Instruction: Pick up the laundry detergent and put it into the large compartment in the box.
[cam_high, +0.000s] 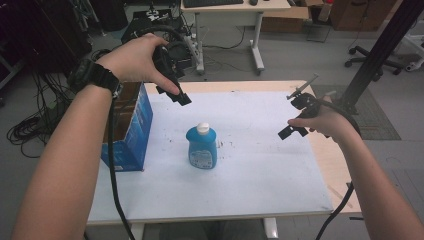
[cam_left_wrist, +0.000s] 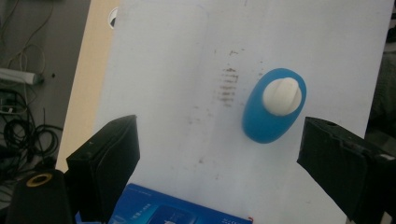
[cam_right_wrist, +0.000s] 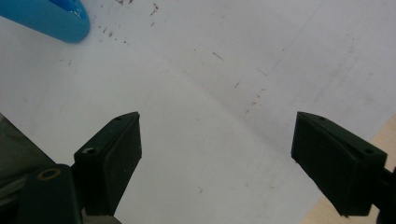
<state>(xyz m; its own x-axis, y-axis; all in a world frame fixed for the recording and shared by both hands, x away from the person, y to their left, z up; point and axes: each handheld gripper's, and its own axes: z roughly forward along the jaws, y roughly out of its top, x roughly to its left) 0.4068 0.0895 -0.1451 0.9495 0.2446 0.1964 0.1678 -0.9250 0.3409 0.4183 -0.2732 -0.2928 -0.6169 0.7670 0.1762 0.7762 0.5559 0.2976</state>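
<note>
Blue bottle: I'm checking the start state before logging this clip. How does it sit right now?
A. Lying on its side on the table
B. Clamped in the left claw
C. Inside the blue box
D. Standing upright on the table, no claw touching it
D: the blue bottle stands upright, white cap on top, on the table; both claws are open and apart from it.

High view looks forward-down; both gripper views look down closely, sharing the blue bottle (cam_left_wrist: 274, 105)
</note>
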